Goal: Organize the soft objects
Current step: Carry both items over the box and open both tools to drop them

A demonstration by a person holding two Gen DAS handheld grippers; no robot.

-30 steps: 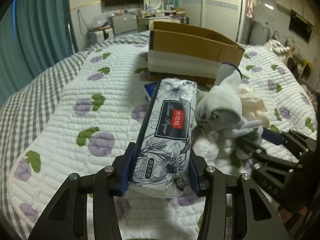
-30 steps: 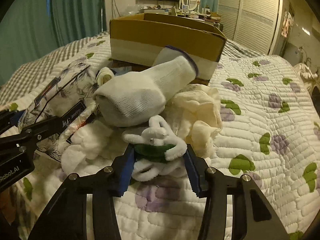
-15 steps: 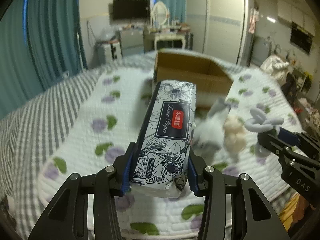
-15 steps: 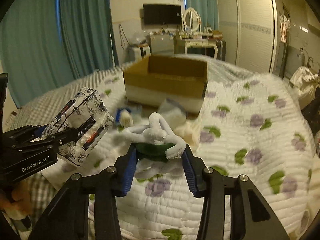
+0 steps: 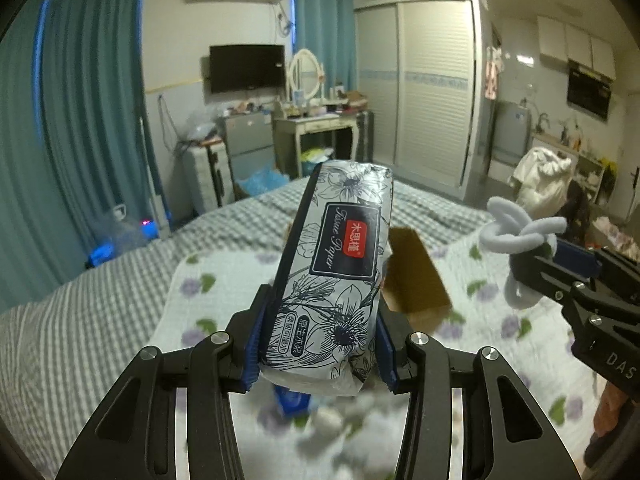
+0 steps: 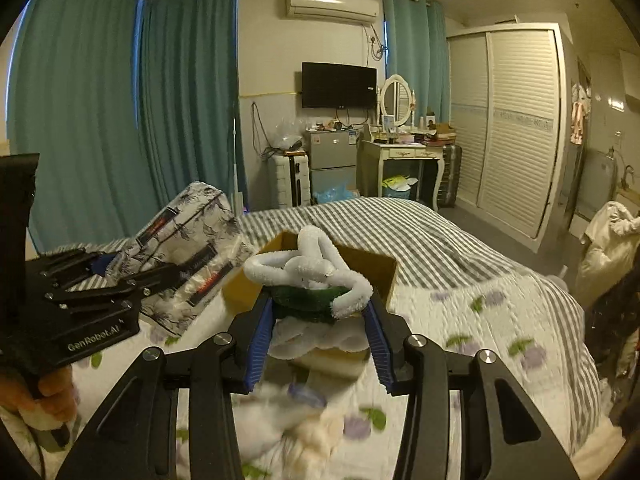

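My left gripper (image 5: 320, 344) is shut on a black-and-white floral tissue paper pack (image 5: 340, 264), held high above the bed; the pack also shows in the right wrist view (image 6: 188, 264). My right gripper (image 6: 318, 344) is shut on a white-and-green fuzzy plush toy (image 6: 312, 280), also lifted; the toy shows in the left wrist view (image 5: 516, 236). An open cardboard box (image 5: 416, 276) sits on the quilt below and ahead, also seen in the right wrist view (image 6: 376, 268). A blurred pile of white soft items (image 6: 304, 432) lies on the quilt beneath the grippers.
The bed has a white floral quilt (image 5: 192, 312) over a grey checked sheet (image 5: 80, 328). Teal curtains (image 6: 120, 120), a wardrobe (image 6: 516, 120), a dressing table (image 6: 404, 152) and a TV (image 6: 338, 85) stand beyond the bed. A small blue item (image 5: 292, 398) lies below the left gripper.
Both grippers have risen well above the bed with their loads still held. The box and the pile of soft items now sit lower and smaller in view.
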